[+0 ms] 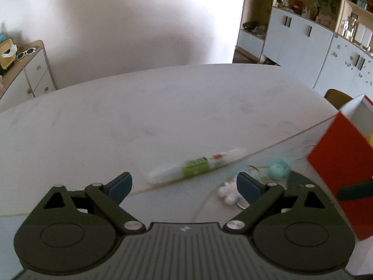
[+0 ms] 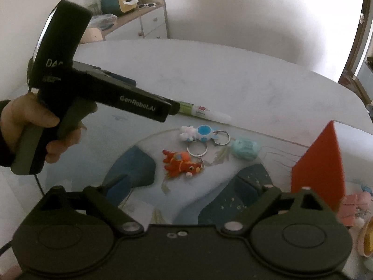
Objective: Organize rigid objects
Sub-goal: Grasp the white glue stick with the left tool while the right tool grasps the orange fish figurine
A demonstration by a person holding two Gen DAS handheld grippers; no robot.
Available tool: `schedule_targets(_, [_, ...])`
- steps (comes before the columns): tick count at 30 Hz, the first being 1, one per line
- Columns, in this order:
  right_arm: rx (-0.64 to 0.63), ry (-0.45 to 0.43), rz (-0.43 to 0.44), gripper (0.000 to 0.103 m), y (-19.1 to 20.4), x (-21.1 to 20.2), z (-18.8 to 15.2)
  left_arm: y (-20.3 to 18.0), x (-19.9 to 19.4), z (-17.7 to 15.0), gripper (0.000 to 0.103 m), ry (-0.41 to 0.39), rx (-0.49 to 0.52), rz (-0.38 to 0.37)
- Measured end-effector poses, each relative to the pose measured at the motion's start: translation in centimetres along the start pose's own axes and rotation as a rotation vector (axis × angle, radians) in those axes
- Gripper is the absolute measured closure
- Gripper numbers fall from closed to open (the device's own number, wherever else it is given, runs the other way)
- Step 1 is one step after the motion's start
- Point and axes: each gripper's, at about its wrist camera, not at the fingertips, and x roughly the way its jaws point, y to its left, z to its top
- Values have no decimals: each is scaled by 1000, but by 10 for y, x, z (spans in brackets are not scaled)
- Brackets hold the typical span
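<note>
A white tube with a green label [image 1: 198, 166] lies on the table just beyond my left gripper [image 1: 184, 187], which is open and empty above it. The tube also shows in the right wrist view [image 2: 205, 113], partly hidden by the left gripper's body [image 2: 130, 102]. A white-and-blue keychain figure [image 2: 198, 133], a red plush keychain [image 2: 181, 163] and a teal round object [image 2: 244, 149] lie on a patterned mat. My right gripper [image 2: 186, 186] is open and empty, near the red keychain. A red box [image 1: 345, 163] stands at the right.
The white table [image 1: 163, 107] runs to a far curved edge. A sideboard [image 1: 30, 74] stands at the left wall and cupboards [image 1: 303, 35] at the right. Pink items [image 2: 356, 205] lie beside the red box [image 2: 319, 163]. A hand [image 2: 28, 126] holds the left gripper.
</note>
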Motion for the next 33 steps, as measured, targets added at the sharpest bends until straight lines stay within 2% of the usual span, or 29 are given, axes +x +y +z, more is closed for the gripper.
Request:
schedule_targets(6, [8, 14, -13, 12, 3, 25, 7, 10, 26, 5, 6, 37, 26, 1])
schedule_targets(10, [14, 34, -6, 22, 4, 39, 9, 8, 36, 3, 6, 38, 117, -34])
schedule_targets(16, [-1, 40, -22, 22, 7, 48, 8, 3, 49, 6, 6, 25, 238, -68])
schedule_targets(25, [-2, 41, -43, 26, 10, 56, 9, -1, 65, 16, 7, 24, 292, -84])
schedule_targets(27, [-3, 48, -47, 30, 11, 58, 8, -3, 67, 16, 7, 19, 293, -89])
schedule_targets(30, [-2, 60, -55, 37, 13, 61, 7, -2, 68, 16, 10, 14, 287, -106])
schedule_targets(33, [-7, 58, -70, 39, 16, 62, 5, -3, 67, 14, 23, 8, 279, -129])
